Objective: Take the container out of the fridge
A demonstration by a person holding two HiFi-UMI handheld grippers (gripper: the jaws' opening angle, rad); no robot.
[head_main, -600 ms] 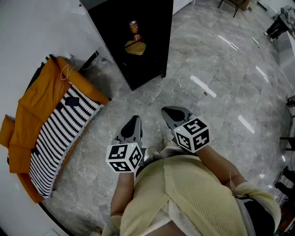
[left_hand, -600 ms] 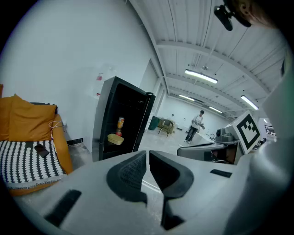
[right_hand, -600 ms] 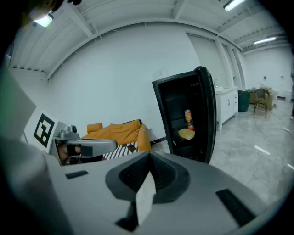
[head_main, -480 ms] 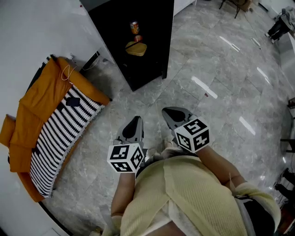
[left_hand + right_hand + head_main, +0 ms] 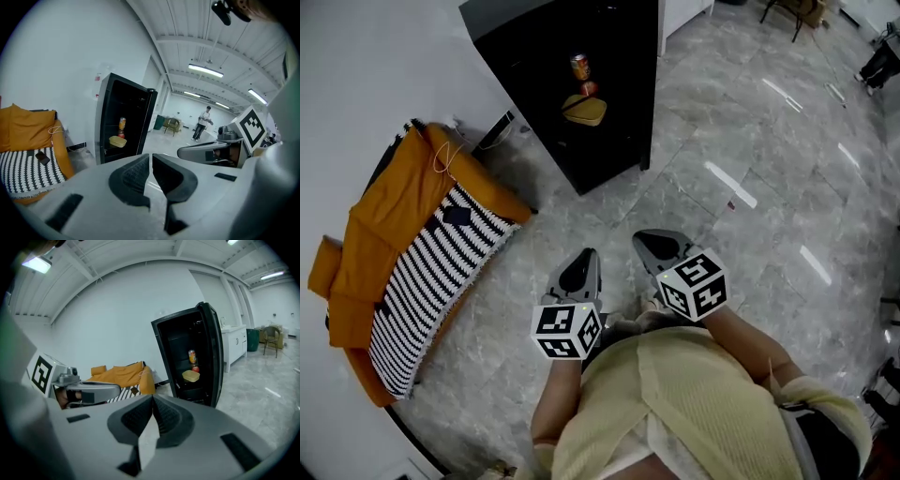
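The fridge (image 5: 614, 150) looms nearer than before, container (image 5: 584, 111) still inside; left tongs (image 5: 579, 267) and right tongs (image 5: 659, 246), well short of it, stay shut, empty.

A shallow yellow container (image 5: 584, 110) lies flat, midway up inside the open black fridge (image 5: 628, 122), which stands upright at twelve o'clock in the head view.

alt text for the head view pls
A person in a yellow top, seen from above, holds the left gripper and right gripper, both shut and empty, over a grey marble floor. Ahead, an open black fridge holds a yellow container and a can; an orange sofa with a striped blanket stands left.
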